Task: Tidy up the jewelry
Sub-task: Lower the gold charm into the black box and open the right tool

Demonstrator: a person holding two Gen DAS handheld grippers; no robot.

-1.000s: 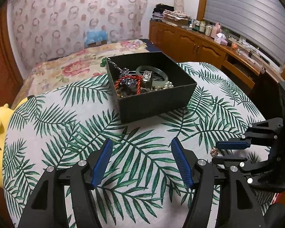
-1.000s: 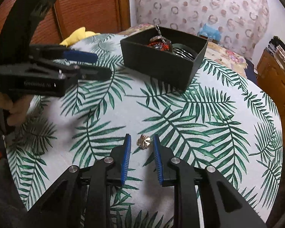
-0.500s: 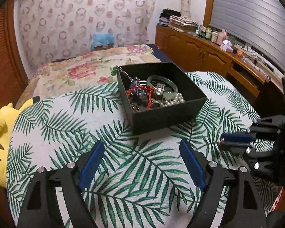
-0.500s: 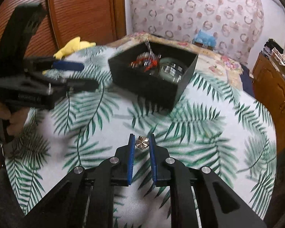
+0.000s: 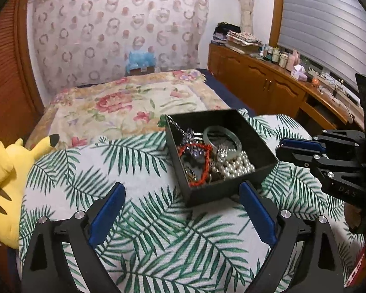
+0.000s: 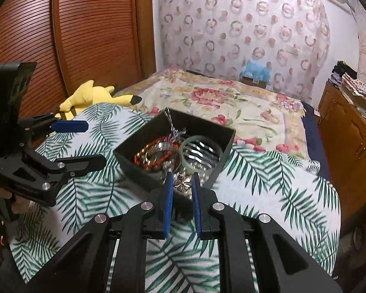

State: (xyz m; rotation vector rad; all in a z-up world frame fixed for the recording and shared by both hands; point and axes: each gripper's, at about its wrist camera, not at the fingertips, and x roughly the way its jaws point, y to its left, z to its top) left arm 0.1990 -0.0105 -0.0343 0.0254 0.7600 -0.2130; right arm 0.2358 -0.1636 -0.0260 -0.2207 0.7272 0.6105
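Note:
A black open box (image 5: 214, 193) stands on the palm-leaf tablecloth (image 5: 158, 232). It holds a green bangle (image 5: 222, 134), pearls (image 5: 236, 167), a red cord bracelet (image 5: 202, 161) and a chain draped over its far rim. My right gripper (image 6: 181, 175) is shut on a small gold clover charm (image 6: 181, 183), held in the air just over the near corner of the box (image 6: 139, 171). It also shows at the right edge of the left wrist view as the right gripper (image 5: 279, 146). My left gripper (image 5: 180, 188) hovers before the box, jaws opening wide with nothing gripped.
A yellow plush toy (image 5: 5, 180) lies at the table's left edge. Behind the table is a bed with a floral cover (image 5: 124, 102). A wooden cabinet (image 5: 261, 85) with clutter runs along the right wall. A person's hand (image 6: 2, 195) holds the left gripper.
My right gripper closed on the clover charm, lifted it off the cloth and carried it up to the box. My left gripper's jaws spread wider and it rose a little.

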